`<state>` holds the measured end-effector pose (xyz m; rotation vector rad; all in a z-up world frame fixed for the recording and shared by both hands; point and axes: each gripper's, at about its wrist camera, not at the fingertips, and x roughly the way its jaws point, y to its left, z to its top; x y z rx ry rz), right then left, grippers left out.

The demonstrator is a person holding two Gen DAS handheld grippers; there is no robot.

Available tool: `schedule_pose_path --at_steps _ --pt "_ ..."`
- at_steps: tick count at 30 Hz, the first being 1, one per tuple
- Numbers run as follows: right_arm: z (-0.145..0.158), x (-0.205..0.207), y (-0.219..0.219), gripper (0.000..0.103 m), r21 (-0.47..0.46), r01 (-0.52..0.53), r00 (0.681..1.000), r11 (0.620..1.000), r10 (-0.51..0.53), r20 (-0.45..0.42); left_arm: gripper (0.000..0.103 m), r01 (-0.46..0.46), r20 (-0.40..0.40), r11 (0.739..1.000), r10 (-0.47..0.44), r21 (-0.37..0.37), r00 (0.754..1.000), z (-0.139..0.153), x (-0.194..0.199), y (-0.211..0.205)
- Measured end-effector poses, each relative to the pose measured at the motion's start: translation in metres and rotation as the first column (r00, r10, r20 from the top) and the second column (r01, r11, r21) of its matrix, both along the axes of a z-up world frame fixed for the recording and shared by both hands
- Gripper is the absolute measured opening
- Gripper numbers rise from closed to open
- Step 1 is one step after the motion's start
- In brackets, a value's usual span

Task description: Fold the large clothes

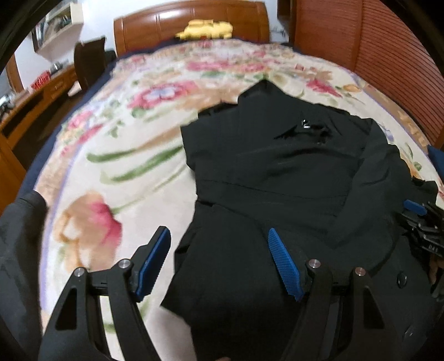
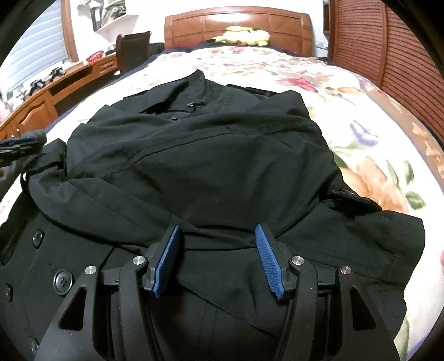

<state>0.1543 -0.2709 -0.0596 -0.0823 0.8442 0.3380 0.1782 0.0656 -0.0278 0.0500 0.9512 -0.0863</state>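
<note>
A floral bedspread (image 2: 360,91) fills both frames. The black coat (image 2: 199,166) lies partly folded at centre frame, buttons (image 2: 62,280) lower left. Left tongs (image 1: 219,261) and right tongs (image 2: 216,258) both gape apart above the fabric, gripping nothing.

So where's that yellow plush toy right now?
The yellow plush toy lies at the far end of the bed, against the brown wooden headboard, top centre in both views, beyond the black buttoned coat on the floral blanket.
</note>
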Motion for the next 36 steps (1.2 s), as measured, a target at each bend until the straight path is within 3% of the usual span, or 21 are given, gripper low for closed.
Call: schedule_pose_path --at_steps 7,10,12,15,21,26,36 --pt "-0.001 0.002 -0.004 0.057 0.042 -0.005 1.0 0.999 0.006 -0.015 0.072 0.007 -0.068 0.998 -0.012 -0.065 0.998 -0.007 0.012 -0.001" --pt "-0.001 0.003 -0.005 0.057 0.049 -0.006 1.0 0.999 0.007 -0.018 0.049 0.018 -0.07 0.996 -0.024 -0.087 0.997 -0.005 0.01 -0.001" --pt "-0.001 0.003 -0.006 0.057 0.052 -0.006 1.0 0.999 0.007 -0.019 0.022 0.034 -0.067 0.996 -0.04 -0.078 0.997 -0.004 0.006 -0.003" --pt "-0.001 0.003 -0.006 0.057 0.052 -0.006 1.0 0.999 0.007 -0.018 0.004 0.065 -0.057 0.995 -0.069 -0.07 0.996 0.0 -0.007 -0.006" --pt "-0.001 0.004 -0.006 0.057 0.059 -0.005 1.0 0.998 0.006 -0.02 0.0 0.131 0.086 0.991 -0.132 0.018 0.987 0.028 -0.067 -0.024" --pt "0.002 0.001 -0.002 0.057 0.019 -0.002 1.0 1.0 0.002 -0.013 0.0 0.153 0.156 0.987 -0.16 0.057 0.975 0.037 -0.118 -0.034" --pt "0.037 -0.061 -0.009 0.057 -0.041 -0.026 0.999 0.999 0.028 0.043 0.0 0.155 0.251 0.988 -0.153 0.009 0.956 0.036 -0.19 -0.037"
